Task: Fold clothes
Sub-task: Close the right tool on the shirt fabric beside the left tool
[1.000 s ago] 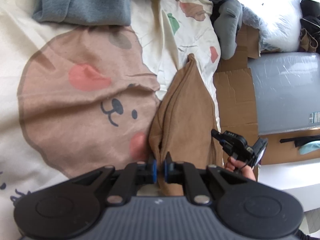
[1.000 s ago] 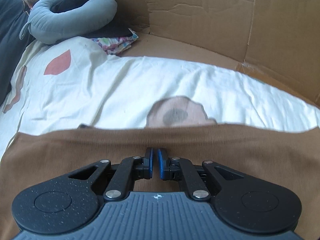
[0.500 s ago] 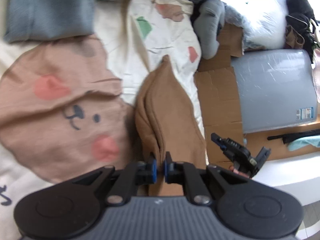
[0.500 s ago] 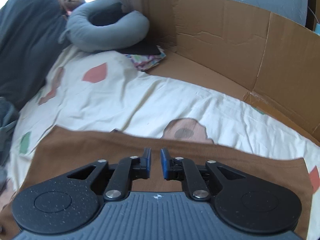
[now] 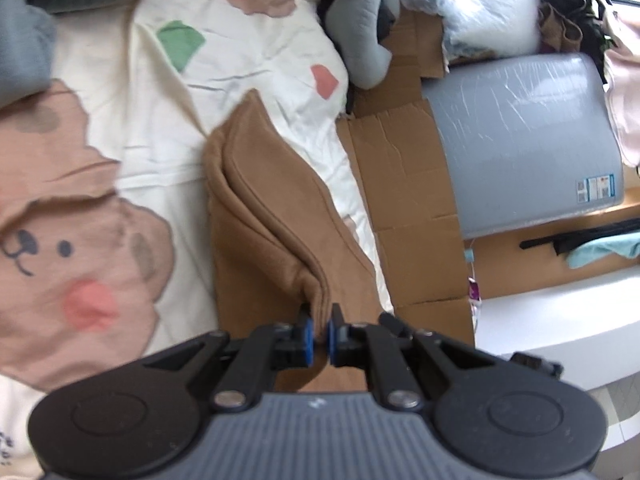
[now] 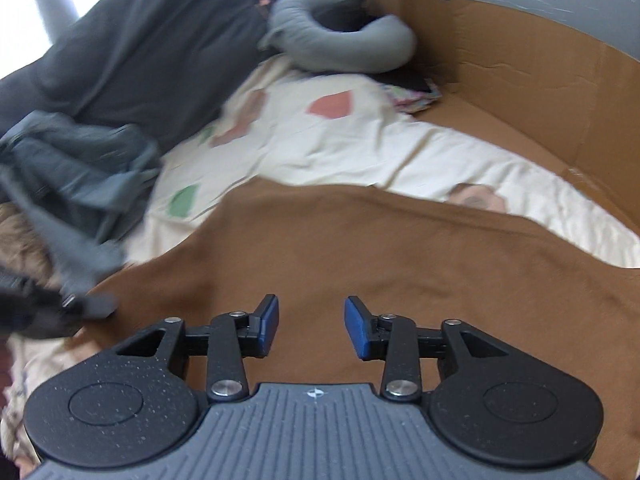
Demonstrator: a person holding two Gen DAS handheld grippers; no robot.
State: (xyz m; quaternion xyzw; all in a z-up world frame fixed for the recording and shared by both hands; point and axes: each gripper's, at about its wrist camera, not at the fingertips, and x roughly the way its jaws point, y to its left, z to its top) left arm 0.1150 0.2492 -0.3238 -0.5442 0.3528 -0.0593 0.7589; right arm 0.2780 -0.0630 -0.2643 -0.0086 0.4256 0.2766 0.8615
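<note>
the brown garment [image 5: 276, 216] lay doubled on the bedsheet [image 5: 256, 52], one fold apparently done. the left gripper [image 5: 319, 334] pinched its near edge; the right gripper [image 6: 311, 326], jaws just opening, held nothing above it.

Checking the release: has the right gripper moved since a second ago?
Yes. The right gripper has pulled back from the brown garment; the neck pillow looks farther off, and its jaws have just been opening, empty.
</note>
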